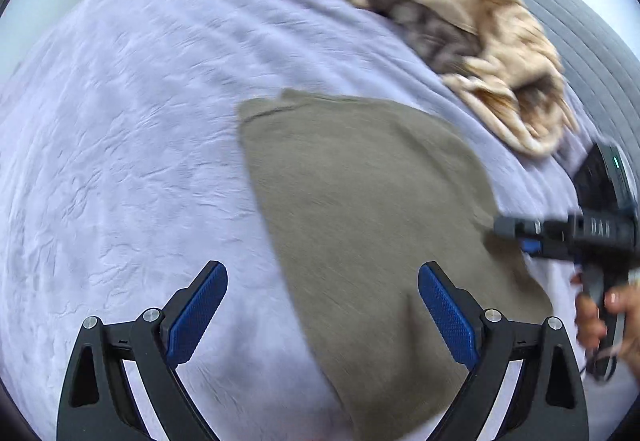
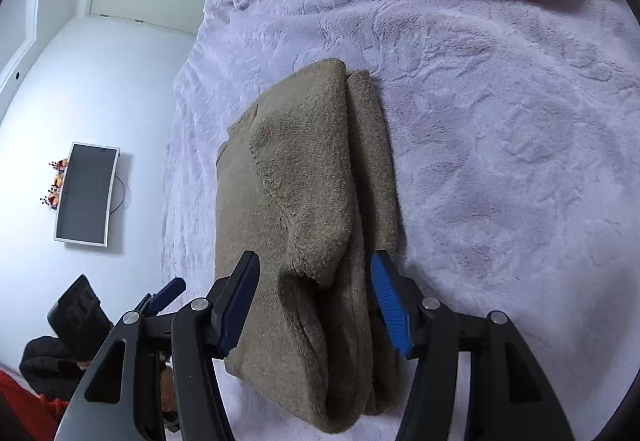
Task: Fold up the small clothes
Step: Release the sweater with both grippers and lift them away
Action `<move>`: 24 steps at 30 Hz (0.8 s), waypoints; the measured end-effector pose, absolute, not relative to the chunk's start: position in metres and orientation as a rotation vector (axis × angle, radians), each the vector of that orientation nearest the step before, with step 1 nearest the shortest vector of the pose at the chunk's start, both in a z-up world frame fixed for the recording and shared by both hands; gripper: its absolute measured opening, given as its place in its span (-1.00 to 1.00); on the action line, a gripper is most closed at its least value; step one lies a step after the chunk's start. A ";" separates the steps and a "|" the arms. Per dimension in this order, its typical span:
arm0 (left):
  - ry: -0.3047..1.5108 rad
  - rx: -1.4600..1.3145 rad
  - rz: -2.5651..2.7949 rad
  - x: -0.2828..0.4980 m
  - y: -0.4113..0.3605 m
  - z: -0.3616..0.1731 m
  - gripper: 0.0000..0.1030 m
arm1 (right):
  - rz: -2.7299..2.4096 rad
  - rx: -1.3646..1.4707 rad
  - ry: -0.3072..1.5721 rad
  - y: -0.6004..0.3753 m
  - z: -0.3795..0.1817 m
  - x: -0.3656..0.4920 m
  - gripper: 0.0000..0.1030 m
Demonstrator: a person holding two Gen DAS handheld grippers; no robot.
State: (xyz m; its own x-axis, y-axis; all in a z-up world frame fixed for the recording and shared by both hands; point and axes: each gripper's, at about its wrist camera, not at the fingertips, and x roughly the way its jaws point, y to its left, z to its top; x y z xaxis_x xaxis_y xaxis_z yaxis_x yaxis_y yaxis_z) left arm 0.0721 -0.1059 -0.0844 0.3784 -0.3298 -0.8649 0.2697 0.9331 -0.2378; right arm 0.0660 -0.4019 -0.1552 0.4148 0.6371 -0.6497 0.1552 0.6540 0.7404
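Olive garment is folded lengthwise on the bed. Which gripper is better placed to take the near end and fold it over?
Probably the right gripper: it is open with the olive garment's near end lying between its blue pads. The left gripper is also open, but only its right pad is over the cloth, above the lavender blanket.

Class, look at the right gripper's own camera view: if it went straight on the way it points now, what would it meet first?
Most likely the folded olive garment. The right gripper is open, its fingers straddling the garment's near end, so going forward would carry it along or into that cloth on the lilac blanket. Depth is unclear.
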 end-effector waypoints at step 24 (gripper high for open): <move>1.218 -0.034 -0.352 0.065 -0.117 -0.121 0.89 | 0.177 0.640 1.174 -0.398 -0.146 0.033 -0.28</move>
State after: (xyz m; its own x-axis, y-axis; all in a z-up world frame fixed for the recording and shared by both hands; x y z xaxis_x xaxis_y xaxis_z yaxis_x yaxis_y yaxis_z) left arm 0.0649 -0.1173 -0.1214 0.2988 -0.2834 -0.9113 0.2467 0.9454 -0.2131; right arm 0.0327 -0.3979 -0.1464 0.3958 0.4498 -0.8006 0.1939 0.8112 0.5516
